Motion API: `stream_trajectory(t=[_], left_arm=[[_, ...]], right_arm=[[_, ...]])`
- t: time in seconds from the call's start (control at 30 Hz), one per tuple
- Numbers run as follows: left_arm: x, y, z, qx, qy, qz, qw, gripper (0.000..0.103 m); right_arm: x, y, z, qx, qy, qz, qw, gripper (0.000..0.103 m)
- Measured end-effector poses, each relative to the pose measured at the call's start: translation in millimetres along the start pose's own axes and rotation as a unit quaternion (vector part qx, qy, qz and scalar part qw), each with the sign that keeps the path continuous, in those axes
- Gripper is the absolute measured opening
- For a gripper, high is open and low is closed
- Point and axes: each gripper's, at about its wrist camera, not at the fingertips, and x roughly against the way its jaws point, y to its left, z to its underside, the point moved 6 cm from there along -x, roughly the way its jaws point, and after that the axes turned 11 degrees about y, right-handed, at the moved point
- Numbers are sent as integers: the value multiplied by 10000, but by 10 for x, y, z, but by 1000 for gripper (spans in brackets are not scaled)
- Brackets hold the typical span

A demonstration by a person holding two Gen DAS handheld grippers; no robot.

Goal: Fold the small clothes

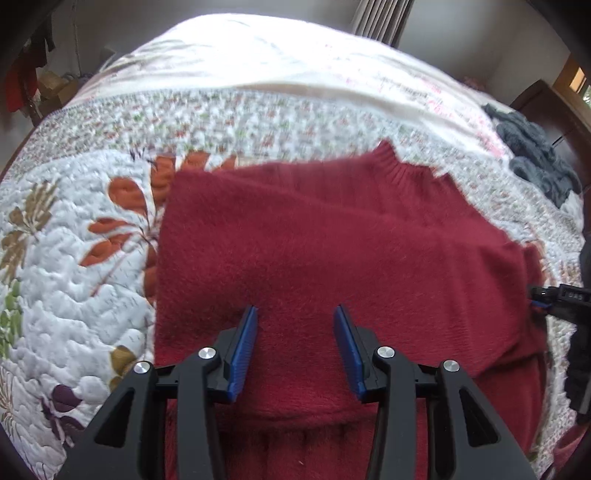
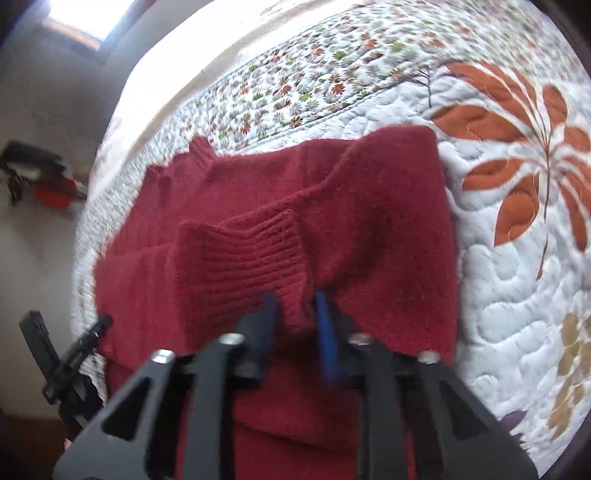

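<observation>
Covering the whole bed was a quilted bedspread [image 1: 74,295] printed with orange and olive leaves and a band of small flowers, and on it your red sweater [image 1: 332,240] lay flat, its ribbed collar pointing toward the far side. Beyond the quilt, the left wrist view showed pale walls, a curtain [image 1: 380,18] at the top, a dark grey knitted garment [image 1: 535,158] heaped near the bed's right edge, and red clothes hanging in the dim left corner.

Your left gripper [image 1: 295,343] hovered low over the sweater's lower body with its blue pads spread wide and nothing between them. Only the right wrist view showed the sleeve: your right gripper [image 2: 295,314] pinched the ribbed cuff [image 2: 240,266], lifting it above the sweater's body, with the knit bunched between the nearly closed blue fingers [image 2: 325,332].

That same view was blurred, so the exact grip point on the cuff was hard to make out. A bright window sat in its upper left corner. The other gripper appeared only as a dark fragment at the edge of each view, and the sweater's hem was hidden under the black gripper frames.
</observation>
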Motion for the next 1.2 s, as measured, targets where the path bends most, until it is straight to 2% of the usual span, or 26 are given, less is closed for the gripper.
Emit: stream_trajectory(t=[0.1, 0.23, 0.3, 0.4, 0.5, 0.57, 0.63, 0.67, 0.77, 0.93, 1.1, 1.2], left_arm=[[-19, 25, 15, 9, -19, 98, 9999, 44], [-12, 40, 23, 33, -15, 187, 9998, 44], [-14, 32, 24, 8, -13, 165, 9999, 44], [-20, 20, 21, -34, 9, 121, 9999, 44], [-18, 24, -1, -31, 72, 168, 9998, 44], [30, 18, -13, -39, 78, 157, 9998, 44], [120, -8, -22, -19, -13, 176, 9998, 45], [190, -56, -34, -47, -104, 274, 9996, 46], [250, -193, -52, -192, -194, 233, 9994, 50], [75, -244, 7, -367, 42, -11, 9993, 51], [-38, -104, 71, -247, 43, 141, 9996, 52], [-67, -125, 77, -288, 6, 20, 9996, 53]], right_arm=[[168, 61, 82, 155, -186, -162, 9996, 11], [477, 6, 271, 103, -574, -96, 9982, 10], [457, -88, 333, 46, -502, 3, 9987, 9], [175, -254, 364, -44, -151, 450, 9989, 5], [203, -258, 359, -99, -276, 232, 9993, 10], [393, -214, 360, -26, -626, 246, 9977, 10], [499, -90, 349, 157, -761, 117, 9969, 10], [511, -14, 334, 246, -742, 56, 9969, 10], [389, 155, 283, 417, -545, 14, 9976, 10], [89, 58, 301, 271, -254, 590, 9976, 9], [2, -122, 320, 83, -197, 299, 9993, 3], [-38, -129, 323, 62, -201, 349, 9992, 3]])
